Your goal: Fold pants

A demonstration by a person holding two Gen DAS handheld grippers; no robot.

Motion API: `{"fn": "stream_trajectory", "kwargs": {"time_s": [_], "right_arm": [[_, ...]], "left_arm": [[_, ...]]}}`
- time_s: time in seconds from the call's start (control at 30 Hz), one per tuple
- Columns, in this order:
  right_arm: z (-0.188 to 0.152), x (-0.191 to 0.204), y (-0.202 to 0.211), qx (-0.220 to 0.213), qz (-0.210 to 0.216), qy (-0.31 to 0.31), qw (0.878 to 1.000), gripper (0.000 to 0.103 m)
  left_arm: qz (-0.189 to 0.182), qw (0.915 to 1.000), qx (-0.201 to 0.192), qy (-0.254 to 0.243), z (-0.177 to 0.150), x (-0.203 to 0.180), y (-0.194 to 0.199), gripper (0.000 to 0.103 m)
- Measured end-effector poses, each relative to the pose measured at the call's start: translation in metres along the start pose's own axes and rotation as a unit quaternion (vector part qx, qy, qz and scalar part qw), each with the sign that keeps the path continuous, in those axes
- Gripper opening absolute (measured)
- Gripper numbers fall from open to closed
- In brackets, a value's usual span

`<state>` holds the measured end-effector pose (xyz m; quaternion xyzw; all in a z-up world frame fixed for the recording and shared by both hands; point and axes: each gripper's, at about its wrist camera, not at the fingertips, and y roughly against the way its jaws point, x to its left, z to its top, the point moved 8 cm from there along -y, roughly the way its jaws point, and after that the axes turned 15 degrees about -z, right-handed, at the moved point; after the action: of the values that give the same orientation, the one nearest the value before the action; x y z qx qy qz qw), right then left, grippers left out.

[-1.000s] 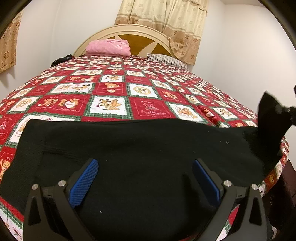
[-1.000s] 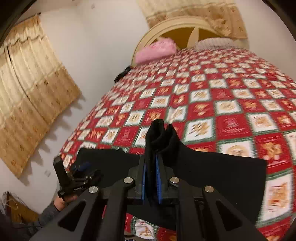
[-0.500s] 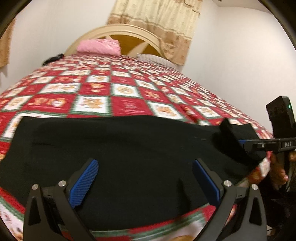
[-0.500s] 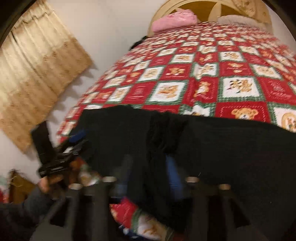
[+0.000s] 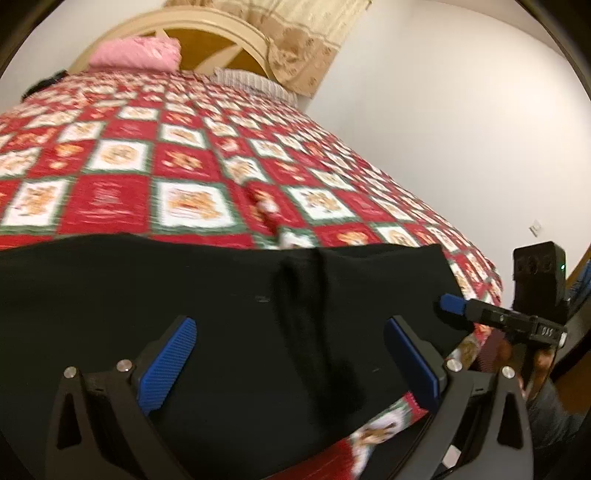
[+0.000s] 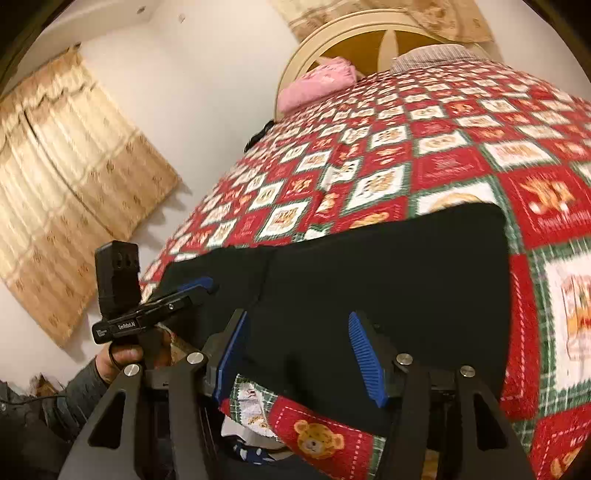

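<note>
The black pants (image 5: 221,295) lie flat along the near edge of the bed, with a raised fold ridge (image 5: 299,295) running across them. They also show in the right wrist view (image 6: 388,266). My left gripper (image 5: 291,354) is open and empty, hovering just above the pants. My right gripper (image 6: 303,354) is open and empty over the pants' near edge; it shows at the right of the left wrist view (image 5: 452,304). The left gripper shows at the left of the right wrist view (image 6: 199,286).
The bed has a red, green and white teddy-bear quilt (image 5: 184,166). A pink pillow (image 5: 136,53) and a striped pillow (image 5: 251,79) lie by the cream headboard (image 6: 369,33). Beige curtains (image 6: 66,184) hang on the left wall. A white wall (image 5: 461,129) is to the right.
My right gripper has lowered the pant end it held, opened and let go. The pants now lie folded on the bed. My left gripper stayed open and turned rightward.
</note>
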<state>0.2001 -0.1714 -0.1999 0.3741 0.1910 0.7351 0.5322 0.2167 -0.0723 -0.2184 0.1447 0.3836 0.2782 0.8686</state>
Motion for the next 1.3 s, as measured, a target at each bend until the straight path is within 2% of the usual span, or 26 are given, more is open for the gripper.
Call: {"fn": "stream_trajectory", "kwargs": {"time_s": [0.07, 0.17, 0.27, 0.3, 0.33, 0.37, 0.5, 0.6, 0.73, 0.87, 1.0, 1.07, 1.1, 1.2, 1.3], "right_arm": [[0.001, -0.003, 0.002, -0.014, 0.008, -0.008, 1.000, 0.058], [0.006, -0.010, 0.009, -0.034, 0.018, -0.022, 0.999, 0.058], [0.010, -0.020, 0.016, -0.055, 0.025, -0.043, 0.997, 0.058], [0.012, -0.024, 0.019, -0.062, 0.024, -0.052, 0.996, 0.059], [0.013, -0.029, 0.021, -0.067, 0.024, -0.060, 0.996, 0.064], [0.014, -0.033, 0.023, -0.074, 0.023, -0.070, 0.995, 0.065], [0.021, -0.052, 0.030, -0.092, 0.017, -0.109, 0.990, 0.067], [0.022, -0.057, 0.032, -0.100, 0.011, -0.117, 0.988, 0.067], [0.026, -0.055, 0.041, -0.126, -0.002, -0.104, 0.987, 0.067], [0.028, -0.048, 0.052, -0.152, -0.003, -0.083, 0.985, 0.068], [0.023, -0.037, 0.049, -0.148, -0.001, -0.057, 0.987, 0.069], [0.020, -0.027, 0.043, -0.137, -0.006, -0.035, 0.990, 0.070], [0.017, -0.024, 0.036, -0.123, -0.012, -0.024, 0.992, 0.075], [0.004, -0.027, 0.010, -0.077, -0.070, 0.001, 0.995, 0.076], [0.002, -0.029, 0.004, -0.066, -0.078, 0.010, 0.995, 0.076]], "left_arm": [[-0.003, 0.9999, 0.013, 0.001, -0.001, -0.004, -0.011, 0.103], [0.012, 0.9996, 0.024, -0.005, 0.000, -0.004, -0.026, 0.103], [0.013, 0.9997, 0.022, 0.000, 0.003, -0.003, -0.037, 0.097], [0.014, 0.9996, 0.023, -0.001, 0.004, -0.004, -0.040, 0.090], [0.009, 0.9996, 0.026, -0.003, 0.005, -0.006, -0.043, 0.076], [0.003, 0.9994, 0.033, -0.003, 0.005, -0.009, -0.046, 0.069], [-0.008, 0.9981, 0.056, -0.024, 0.000, -0.025, -0.055, 0.031], [-0.008, 0.9983, 0.051, -0.028, 0.002, -0.026, -0.049, 0.016], [-0.027, 0.9994, 0.017, -0.010, 0.017, -0.028, -0.022, 0.012], [-0.021, 0.9998, 0.004, -0.005, 0.024, -0.024, -0.003, 0.012], [0.003, 0.9998, 0.013, 0.011, 0.014, -0.003, -0.004, 0.012], [0.010, 0.9996, 0.017, 0.018, 0.008, 0.006, -0.008, 0.012], [0.015, 0.9995, 0.020, 0.019, 0.005, 0.011, -0.012, 0.012], [0.021, 0.9992, 0.027, 0.021, -0.001, 0.019, -0.021, 0.015], [0.020, 0.9994, 0.025, 0.015, -0.002, 0.018, -0.019, 0.017]]}}
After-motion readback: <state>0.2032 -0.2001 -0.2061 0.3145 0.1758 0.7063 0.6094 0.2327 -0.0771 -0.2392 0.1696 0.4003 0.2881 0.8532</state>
